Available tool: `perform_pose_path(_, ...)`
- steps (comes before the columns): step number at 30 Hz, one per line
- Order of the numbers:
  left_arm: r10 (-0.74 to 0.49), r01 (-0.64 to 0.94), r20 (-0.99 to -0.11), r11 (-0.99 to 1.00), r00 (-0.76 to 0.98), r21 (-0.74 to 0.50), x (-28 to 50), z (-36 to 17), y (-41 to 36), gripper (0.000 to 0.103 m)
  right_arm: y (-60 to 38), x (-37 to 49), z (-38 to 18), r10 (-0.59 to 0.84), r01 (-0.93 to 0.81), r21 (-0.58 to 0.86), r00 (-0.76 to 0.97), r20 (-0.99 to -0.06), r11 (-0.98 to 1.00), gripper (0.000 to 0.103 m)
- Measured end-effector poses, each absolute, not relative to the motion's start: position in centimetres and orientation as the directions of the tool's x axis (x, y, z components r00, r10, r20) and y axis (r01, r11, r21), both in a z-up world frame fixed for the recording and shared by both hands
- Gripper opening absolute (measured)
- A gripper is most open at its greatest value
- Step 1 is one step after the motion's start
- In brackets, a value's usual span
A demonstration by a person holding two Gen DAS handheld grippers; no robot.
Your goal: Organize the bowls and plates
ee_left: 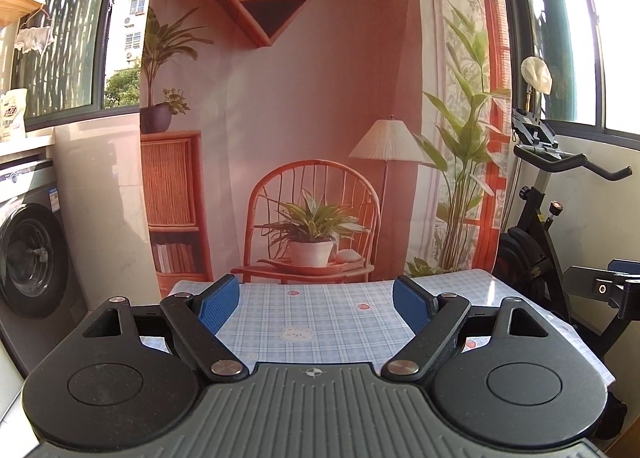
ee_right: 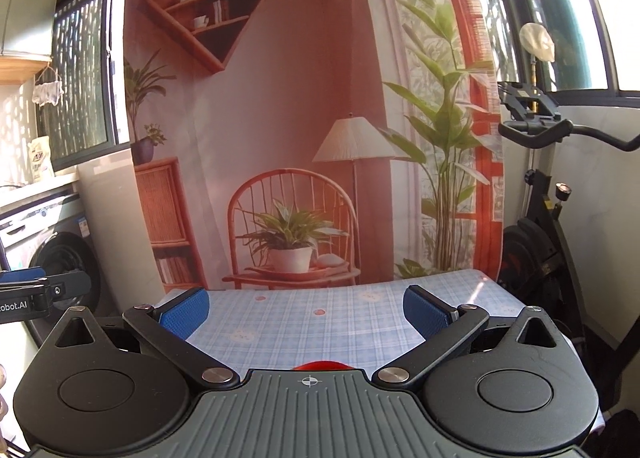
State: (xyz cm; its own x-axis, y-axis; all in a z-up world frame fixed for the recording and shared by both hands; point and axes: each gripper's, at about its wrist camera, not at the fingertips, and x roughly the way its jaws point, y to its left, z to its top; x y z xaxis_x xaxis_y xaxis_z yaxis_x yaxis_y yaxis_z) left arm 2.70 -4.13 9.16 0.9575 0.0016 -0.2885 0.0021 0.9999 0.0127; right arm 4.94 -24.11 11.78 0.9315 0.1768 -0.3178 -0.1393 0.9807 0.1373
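Left gripper [ee_left: 316, 300] jaws apart, right gripper [ee_right: 306, 308] apart, possibly red rim [ee_right: 320, 365] below, checked tablecloth [ee_left: 320, 322].

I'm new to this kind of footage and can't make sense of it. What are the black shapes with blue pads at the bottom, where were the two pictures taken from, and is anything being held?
Each picture comes from a camera fixed on a hand-held gripper, looking forward along its two fingers. One shows the left gripper, the other the right gripper. The blue pads are the inner faces of the jaws. Both pairs stand wide apart with nothing between them, so nothing is held. Beneath lies a table with a checked cloth. A red thing peeks out under the right gripper; what it is cannot be told. Behind hangs a printed backdrop.
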Motion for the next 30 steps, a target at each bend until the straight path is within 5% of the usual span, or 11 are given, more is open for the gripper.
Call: perform_pose_path(30,-0.002,0.002,-0.295,1.0,0.956,0.001,2.86,9.16,-3.82,0.086,-23.69,5.16,11.75,0.181,-0.141,0.143,0.929,-0.322,0.98,0.103)
